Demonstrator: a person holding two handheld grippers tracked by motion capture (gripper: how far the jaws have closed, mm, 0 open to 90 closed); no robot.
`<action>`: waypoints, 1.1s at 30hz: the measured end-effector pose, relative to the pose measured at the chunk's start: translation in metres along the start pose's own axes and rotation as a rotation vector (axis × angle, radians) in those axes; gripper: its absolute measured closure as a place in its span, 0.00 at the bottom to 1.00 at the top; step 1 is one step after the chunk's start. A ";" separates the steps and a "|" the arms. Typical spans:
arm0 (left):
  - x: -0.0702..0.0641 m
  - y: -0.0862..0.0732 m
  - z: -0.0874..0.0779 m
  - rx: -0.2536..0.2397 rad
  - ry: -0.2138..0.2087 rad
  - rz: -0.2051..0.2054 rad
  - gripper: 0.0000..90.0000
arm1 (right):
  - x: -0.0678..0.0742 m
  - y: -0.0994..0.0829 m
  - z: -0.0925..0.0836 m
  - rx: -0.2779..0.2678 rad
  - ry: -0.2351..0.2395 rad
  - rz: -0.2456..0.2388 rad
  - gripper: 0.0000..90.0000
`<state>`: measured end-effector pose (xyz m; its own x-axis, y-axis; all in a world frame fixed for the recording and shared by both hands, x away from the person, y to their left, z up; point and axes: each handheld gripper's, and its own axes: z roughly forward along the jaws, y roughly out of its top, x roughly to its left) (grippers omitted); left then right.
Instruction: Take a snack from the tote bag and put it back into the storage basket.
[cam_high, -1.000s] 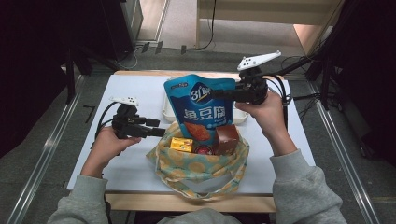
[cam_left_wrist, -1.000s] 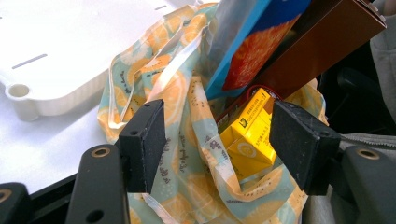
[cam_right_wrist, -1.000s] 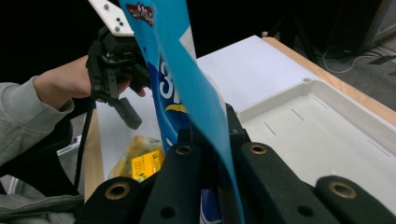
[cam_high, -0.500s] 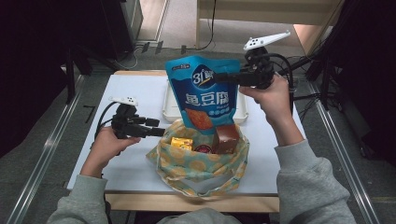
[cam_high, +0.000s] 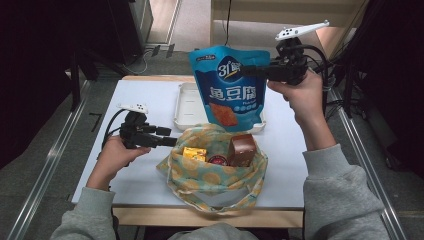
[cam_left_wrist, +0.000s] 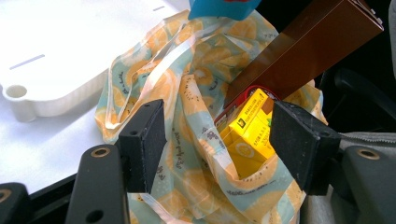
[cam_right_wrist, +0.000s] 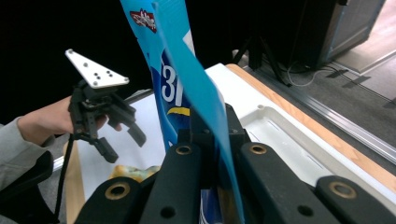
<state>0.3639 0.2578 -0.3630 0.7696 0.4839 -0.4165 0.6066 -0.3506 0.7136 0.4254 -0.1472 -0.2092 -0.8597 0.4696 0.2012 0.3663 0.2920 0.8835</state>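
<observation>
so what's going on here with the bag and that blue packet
A person is working with a gripper in each hand. The right gripper is shut on the edge of a blue snack pouch and holds it in the air above the white tray. The left gripper sits open at the rim of the orange-print cloth bag, which holds a yellow box and a brown box.
</observation>
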 end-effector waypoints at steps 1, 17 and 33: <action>0.000 0.000 0.000 0.000 0.000 0.000 0.41 | -0.003 -0.001 -0.001 -0.001 -0.007 0.006 1.00; 0.000 0.000 0.000 0.000 -0.003 -0.009 0.41 | -0.032 -0.002 -0.017 -0.017 -0.120 0.038 1.00; 0.003 -0.001 -0.002 -0.001 -0.001 -0.013 0.41 | -0.076 -0.020 0.007 -0.011 -0.193 0.115 1.00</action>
<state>0.3650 0.2607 -0.3640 0.7619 0.4873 -0.4267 0.6164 -0.3433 0.7086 0.4859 -0.1822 -0.2448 -0.7282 0.6500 0.2171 0.4527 0.2185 0.8645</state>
